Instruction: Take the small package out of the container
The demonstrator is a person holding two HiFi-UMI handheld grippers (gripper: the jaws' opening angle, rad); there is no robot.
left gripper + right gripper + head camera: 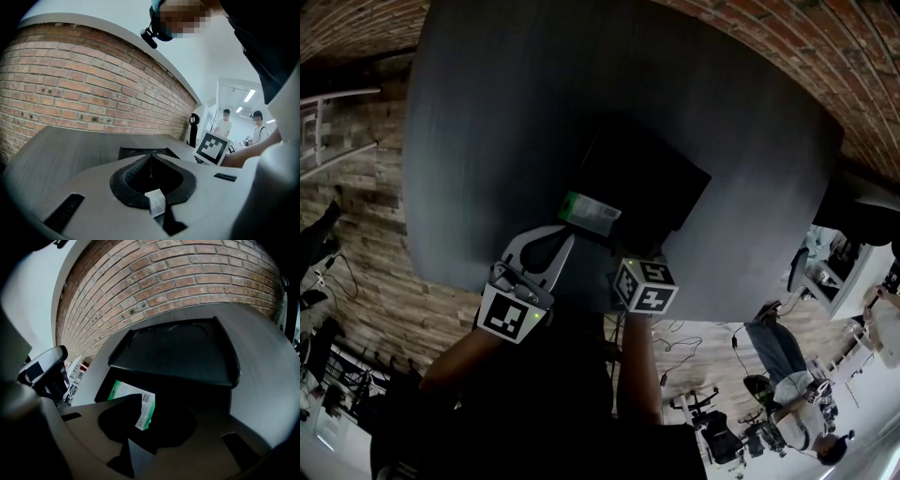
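Observation:
A black container [652, 183] stands open on the dark round table [487, 112]; in the right gripper view its lid [178, 352] lies tilted back. The small green and white package [591, 214] is at the container's near left edge. My right gripper [143, 399] appears shut on the package [144, 411], whose barcode end shows behind the jaw tips; the right jaw is lost in the dark. In the head view that gripper [623, 251] is just right of the package. My left gripper [151, 158] is shut and holds nothing, its tips [569, 237] just below the package's left end.
A brick wall [93, 93] runs behind the table. The table's near edge [722, 314] is close to my hands. Beyond it are a wooden floor, chairs [717, 436] and people [224, 124] in a bright room to the right.

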